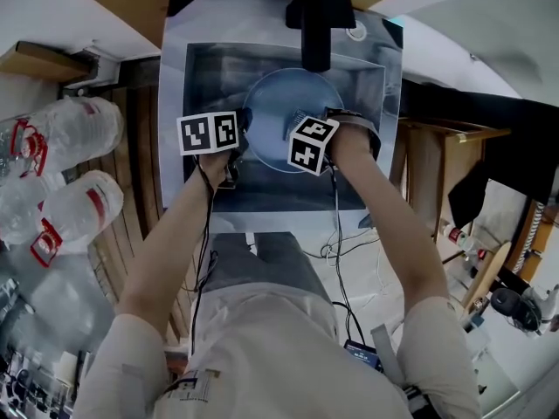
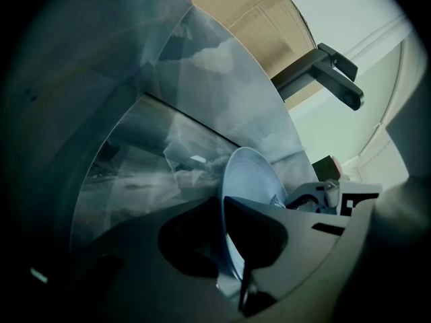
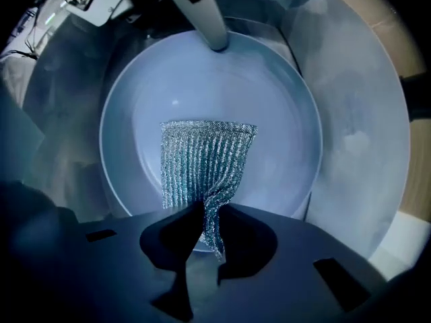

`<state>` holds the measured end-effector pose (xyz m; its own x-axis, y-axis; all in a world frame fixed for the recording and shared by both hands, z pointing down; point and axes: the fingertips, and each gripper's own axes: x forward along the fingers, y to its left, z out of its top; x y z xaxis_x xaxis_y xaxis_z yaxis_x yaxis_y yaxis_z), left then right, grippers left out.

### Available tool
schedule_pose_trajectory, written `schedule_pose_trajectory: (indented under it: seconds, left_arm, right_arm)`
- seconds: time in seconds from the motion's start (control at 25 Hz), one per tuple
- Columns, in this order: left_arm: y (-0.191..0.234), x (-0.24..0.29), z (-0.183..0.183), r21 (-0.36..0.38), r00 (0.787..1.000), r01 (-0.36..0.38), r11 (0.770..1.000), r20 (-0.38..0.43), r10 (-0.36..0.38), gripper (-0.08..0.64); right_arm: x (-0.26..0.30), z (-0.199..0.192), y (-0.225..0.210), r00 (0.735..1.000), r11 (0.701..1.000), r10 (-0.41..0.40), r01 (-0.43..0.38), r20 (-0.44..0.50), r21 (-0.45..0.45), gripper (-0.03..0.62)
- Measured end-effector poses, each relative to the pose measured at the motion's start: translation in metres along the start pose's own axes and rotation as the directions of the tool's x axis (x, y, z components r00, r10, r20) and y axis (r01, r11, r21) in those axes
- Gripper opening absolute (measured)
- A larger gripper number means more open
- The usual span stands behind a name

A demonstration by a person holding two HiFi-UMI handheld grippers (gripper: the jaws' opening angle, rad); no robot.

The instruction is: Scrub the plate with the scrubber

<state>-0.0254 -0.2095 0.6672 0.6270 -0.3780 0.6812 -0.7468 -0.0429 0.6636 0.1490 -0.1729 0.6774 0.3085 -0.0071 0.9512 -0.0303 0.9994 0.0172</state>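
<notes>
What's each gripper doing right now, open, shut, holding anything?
Left gripper: shut on the plate, gripping its rim.
Right gripper: shut on the scrubber, which is spread against the plate.

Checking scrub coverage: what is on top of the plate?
A silver mesh scrubber, pinched in the right gripper, lies across the plate at its lower middle. The surface under the mesh is covered and cannot be judged.

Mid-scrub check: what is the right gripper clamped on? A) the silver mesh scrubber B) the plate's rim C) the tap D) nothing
A: the right gripper pinches the silver mesh scrubber, which lies spread on the plate; the left gripper has the plate's rim.
</notes>
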Motion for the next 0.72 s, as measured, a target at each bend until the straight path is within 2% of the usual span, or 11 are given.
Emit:
schedule_pose_trajectory:
  seconds: [0.16,0.24,0.36,0.52,0.72]
  left_arm:
    - [-0.002,0.001,0.0,0.005,1.0,-0.012,1.0,-0.009,0.012,0.041]
    - [-0.002,0.002,-0.001,0.003,1.0,-0.016,1.0,-0.01,0.016,0.041]
    - [-0.001,0.001,-0.001,-0.011,1.0,-0.016,1.0,-0.004,0.016,0.041]
    - [0.001,-0.001,-0.002,-0.009,0.999,-0.033,0.999,0.003,0.034,0.041]
    - [0.003,-0.002,-0.003,0.004,0.998,-0.06,0.998,0.001,0.06,0.04]
  right_arm:
    - [-0.015,0.035,0.044,0.983,0.993,0.12,-0.117,0.138,-0.023,0.089]
    - [-0.021,0.054,0.054,0.976,0.991,0.126,-0.116,0.177,-0.063,0.091]
    - [-0.026,0.073,0.05,0.973,0.993,0.083,-0.061,0.215,-0.106,0.091]
    - [-0.034,0.096,0.033,0.951,0.994,0.024,0.011,0.309,-0.112,0.092]
    - [-0.036,0.112,-0.012,0.931,0.976,-0.144,0.19,0.336,-0.109,0.093]
